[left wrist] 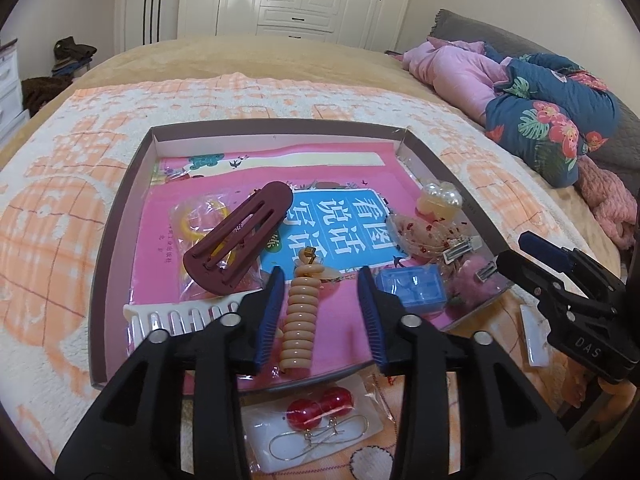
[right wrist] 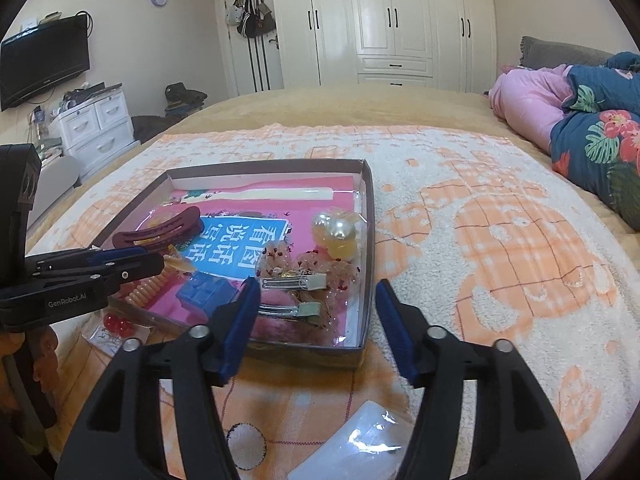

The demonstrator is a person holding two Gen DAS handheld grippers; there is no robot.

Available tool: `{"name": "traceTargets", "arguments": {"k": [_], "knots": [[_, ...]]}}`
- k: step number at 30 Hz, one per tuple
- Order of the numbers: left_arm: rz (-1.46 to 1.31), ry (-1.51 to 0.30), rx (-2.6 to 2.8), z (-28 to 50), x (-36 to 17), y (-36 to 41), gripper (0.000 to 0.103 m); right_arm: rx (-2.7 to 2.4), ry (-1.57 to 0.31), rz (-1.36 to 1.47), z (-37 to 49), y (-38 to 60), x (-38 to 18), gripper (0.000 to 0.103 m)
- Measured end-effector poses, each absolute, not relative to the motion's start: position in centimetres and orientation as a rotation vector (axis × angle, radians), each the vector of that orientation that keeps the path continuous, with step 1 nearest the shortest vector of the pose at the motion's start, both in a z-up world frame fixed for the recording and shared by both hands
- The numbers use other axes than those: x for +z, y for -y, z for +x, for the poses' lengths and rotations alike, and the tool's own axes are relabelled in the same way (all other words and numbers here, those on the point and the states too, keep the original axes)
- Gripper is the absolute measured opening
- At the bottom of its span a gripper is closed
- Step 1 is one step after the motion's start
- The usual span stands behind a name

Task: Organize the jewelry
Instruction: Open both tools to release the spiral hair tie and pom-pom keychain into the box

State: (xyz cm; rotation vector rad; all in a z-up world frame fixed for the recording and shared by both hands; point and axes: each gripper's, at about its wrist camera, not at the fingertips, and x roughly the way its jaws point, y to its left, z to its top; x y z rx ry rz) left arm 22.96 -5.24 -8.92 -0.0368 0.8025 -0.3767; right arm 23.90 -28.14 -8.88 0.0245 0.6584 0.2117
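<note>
The peach spiral hair tie (left wrist: 300, 316) lies in the shallow box (left wrist: 120, 216), between my left gripper (left wrist: 320, 308) fingers, which stand apart and hold nothing (so it rests with the other pieces). My right gripper (right wrist: 316, 320) is open too.

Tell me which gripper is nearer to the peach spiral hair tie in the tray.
Left. The left gripper straddles the peach spiral hair tie, open jaws on either side, not pressing it. The right gripper hovers open at the tray's opposite near corner, over the metal hair clips.
</note>
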Motion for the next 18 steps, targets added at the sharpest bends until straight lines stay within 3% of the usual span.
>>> {"name": "traceTargets", "arguments": {"k": [5,18], "knots": [[-0.043,-0.794,-0.374,22.6,-8.3,5.2,0.048,0.204,-0.64,0.022,23.1,28.3,-8.5,0.075],[-0.074,-0.745,-0.359,20.9,-6.2,4.5,0.087,0.183,-0.57,0.047,20.9,29.1,-6.4,0.091]]}}
